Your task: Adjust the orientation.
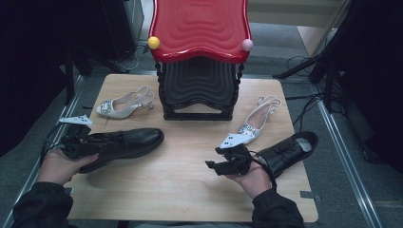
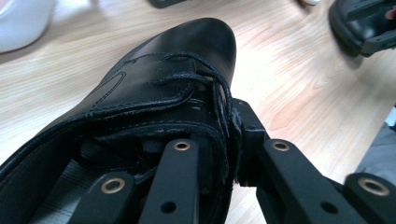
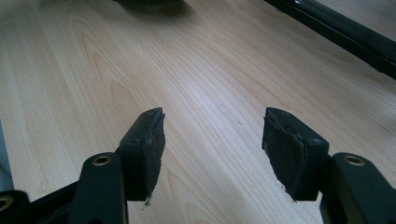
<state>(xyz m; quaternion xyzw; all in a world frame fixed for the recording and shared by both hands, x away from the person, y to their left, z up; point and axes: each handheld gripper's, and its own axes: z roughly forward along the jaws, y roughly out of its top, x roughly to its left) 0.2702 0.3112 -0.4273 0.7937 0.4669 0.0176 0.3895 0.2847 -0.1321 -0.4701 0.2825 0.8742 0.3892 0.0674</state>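
Left gripper (image 1: 78, 142) clamped on black lace-up shoe's (image 1: 124, 142) collar near table's (image 1: 190, 190) left edge, right gripper (image 1: 223, 164) jaws apart and idle; shelf rack (image 1: 199, 90) bare, four shoes unplaced, placement probably all ahead.

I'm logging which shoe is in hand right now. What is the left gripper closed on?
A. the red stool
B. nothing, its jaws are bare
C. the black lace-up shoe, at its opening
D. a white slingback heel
C: in the left gripper view one jaw sits inside the black lace-up shoe and the other outside its laced wall, and the high view shows the left gripper at that shoe's heel end.
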